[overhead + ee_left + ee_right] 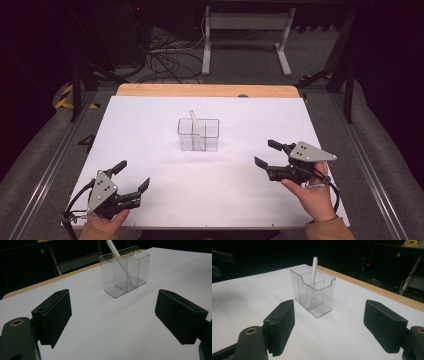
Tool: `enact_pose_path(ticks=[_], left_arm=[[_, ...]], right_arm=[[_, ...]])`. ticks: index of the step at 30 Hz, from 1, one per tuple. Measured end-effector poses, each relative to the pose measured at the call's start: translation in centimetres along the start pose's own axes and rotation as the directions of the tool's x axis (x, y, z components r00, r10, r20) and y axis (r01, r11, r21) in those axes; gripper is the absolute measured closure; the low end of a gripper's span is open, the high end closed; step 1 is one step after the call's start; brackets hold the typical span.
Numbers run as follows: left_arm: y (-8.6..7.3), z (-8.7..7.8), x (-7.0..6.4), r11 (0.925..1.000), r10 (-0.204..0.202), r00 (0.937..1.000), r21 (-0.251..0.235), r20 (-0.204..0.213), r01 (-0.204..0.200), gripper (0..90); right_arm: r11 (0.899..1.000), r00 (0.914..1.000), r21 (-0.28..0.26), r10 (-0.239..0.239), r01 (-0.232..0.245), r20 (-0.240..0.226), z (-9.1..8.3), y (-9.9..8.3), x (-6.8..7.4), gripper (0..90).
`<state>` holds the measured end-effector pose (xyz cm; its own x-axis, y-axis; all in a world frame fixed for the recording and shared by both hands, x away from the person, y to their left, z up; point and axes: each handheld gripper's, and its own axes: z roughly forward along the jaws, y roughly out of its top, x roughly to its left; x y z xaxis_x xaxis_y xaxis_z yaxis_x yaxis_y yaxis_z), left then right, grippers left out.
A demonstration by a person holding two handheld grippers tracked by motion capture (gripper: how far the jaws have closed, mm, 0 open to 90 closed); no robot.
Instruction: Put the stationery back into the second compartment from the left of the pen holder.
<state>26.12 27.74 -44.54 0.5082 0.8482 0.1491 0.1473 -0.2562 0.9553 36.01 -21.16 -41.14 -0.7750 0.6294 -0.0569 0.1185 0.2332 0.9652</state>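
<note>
Both claws empty, jaws wide apart: left claw point(131, 180) low over bench near its front-left corner, right claw point(269, 153) near the right edge, a bit further from the front. Each held by a hand, left hand point(106, 222) at the front edge, right hand point(312, 192) just inside it. Clear holder point(198, 134) stands upright approx mid-bench, well apart from both claws, roughly between them but further back. It's split into compartments; white stick point(196, 128) leans tilted inside, top end poking above the rim. Left gripper view has holder point(126, 271) ahead between the jaws; same in right gripper view point(313, 293). Bench point(210, 200) has white top w/ a wooden strip along the far edge.
</note>
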Motion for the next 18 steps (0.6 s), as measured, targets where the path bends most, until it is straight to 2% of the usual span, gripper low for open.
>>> enact_pose_path(ticks=[6, 7, 14, 16, 18], left_arm=[[0.0, 0.0, 0.0, 1.0000, 0.000, 1.0000, 0.000, -0.001, 0.000, 14.7], [0.0, 0.0, 0.0, 1.0000, 0.000, 1.0000, 0.000, -0.001, 0.000, 14.7], [-0.1, 0.0, 0.1, 1.0000, 0.001, 1.0000, 0.000, 0.000, -0.001, 14.6], [-0.1, 0.0, 0.0, 1.0000, 0.001, 1.0000, 0.000, 0.000, -0.001, 14.7], [-0.1, 0.1, 0.0, 1.0000, 0.002, 1.0000, 0.001, 0.001, -0.002, 14.6]], right_arm=[[1.000, 0.9997, 0.024, 0.009, -0.010, 0.023, -0.3, -1.4, -0.1, 25.5], [0.999, 0.9997, 0.034, 0.016, -0.017, 0.020, -0.3, -2.1, -0.1, 25.5], [0.998, 0.9989, 0.054, 0.044, -0.044, 0.016, -0.2, -3.8, 0.1, 27.1], [0.995, 0.9990, 0.091, 0.037, -0.039, 0.025, 0.0, -4.6, 0.1, 27.6], [0.995, 0.9991, 0.097, 0.035, -0.037, 0.025, 0.0, -4.7, 0.2, 27.6]])
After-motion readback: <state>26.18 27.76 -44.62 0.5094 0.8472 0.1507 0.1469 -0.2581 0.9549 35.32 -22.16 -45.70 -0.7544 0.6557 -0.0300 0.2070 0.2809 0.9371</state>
